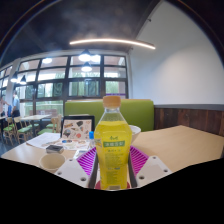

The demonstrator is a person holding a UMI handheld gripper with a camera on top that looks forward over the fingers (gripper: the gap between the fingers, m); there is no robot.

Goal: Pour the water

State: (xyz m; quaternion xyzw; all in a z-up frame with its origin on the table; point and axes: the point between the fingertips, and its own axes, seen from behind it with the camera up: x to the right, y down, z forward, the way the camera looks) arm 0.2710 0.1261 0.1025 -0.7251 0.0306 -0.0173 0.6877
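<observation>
A yellow drink bottle (113, 140) with an orange cap and a green label stands upright between my fingers. Both magenta pads (89, 160) press against its sides, so my gripper (113, 170) is shut on it. The bottle's base is hidden below, and it seems held above the light wooden table (180, 145). A small yellowish cup (53, 160) sits on the table to the left of the fingers. A white bowl-like vessel (134, 131) shows just behind the bottle on its right.
A menu stand (76, 129) with pictures is behind the cup, with a white paper (44, 141) beside it. A green bench back (90, 108) runs beyond the table. Chairs, tables and a person are at the far left by the windows.
</observation>
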